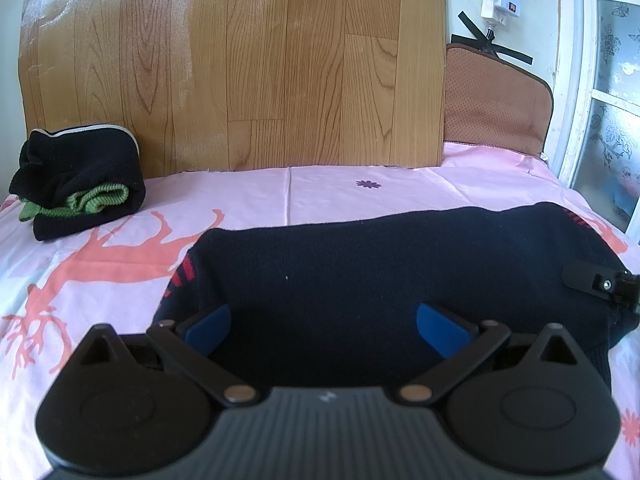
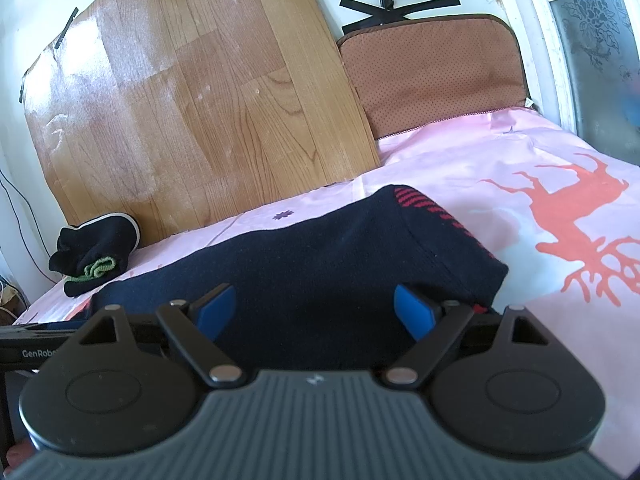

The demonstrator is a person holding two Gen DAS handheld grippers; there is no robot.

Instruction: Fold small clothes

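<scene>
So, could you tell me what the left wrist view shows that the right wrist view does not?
Only the left wrist view shows the right gripper's tip resting at the navy garment's right end.

Only the right wrist view shows the full brown cushion and the tape cross complete.

Both show the navy garment spread on the pink sheet, the folded dark bundle by the wood-grain board, and open blue-padded jaws.

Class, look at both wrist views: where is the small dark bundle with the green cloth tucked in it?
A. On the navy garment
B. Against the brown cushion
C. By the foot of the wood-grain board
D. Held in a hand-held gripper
C: the dark bundle lies on the pink sheet at the wood-grain board's foot, apart from the navy garment.
</scene>
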